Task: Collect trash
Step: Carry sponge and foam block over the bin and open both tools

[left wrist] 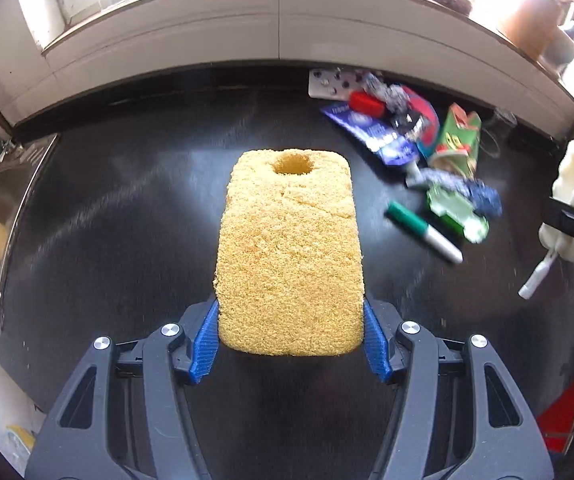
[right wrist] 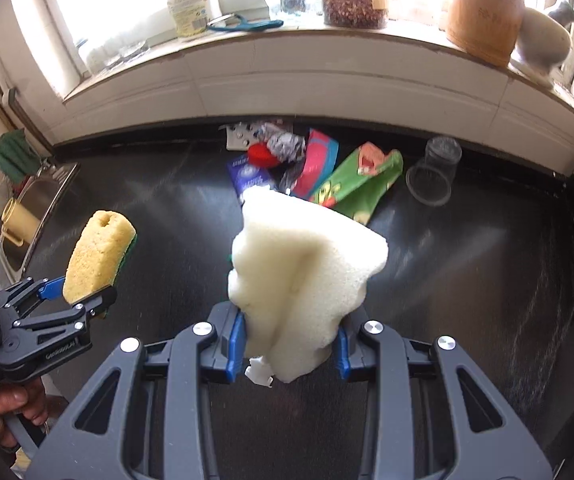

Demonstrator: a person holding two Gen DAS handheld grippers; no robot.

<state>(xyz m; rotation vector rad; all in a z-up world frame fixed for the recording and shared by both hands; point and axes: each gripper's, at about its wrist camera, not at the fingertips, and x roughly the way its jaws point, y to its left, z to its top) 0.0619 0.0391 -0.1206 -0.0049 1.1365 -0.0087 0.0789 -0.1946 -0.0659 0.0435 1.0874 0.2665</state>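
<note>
The left tool (left wrist: 291, 330) is clamped on a yellow sponge (left wrist: 289, 256), coarse-pored, with a round hole near its far end and a green scouring layer underneath, held above the black desk (left wrist: 127, 208). The right tool (right wrist: 291, 344) is clamped on a crumpled white foam sponge (right wrist: 303, 276). Wrappers (right wrist: 351, 184), a green marker (left wrist: 423, 232) and a clear cup (right wrist: 433, 172) lie on the desk near the window sill.

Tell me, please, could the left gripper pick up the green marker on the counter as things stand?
Probably not yet: the left gripper is shut on the yellow sponge, so its jaws are full. The green marker itself lies uncovered beside the trash pile.
</note>
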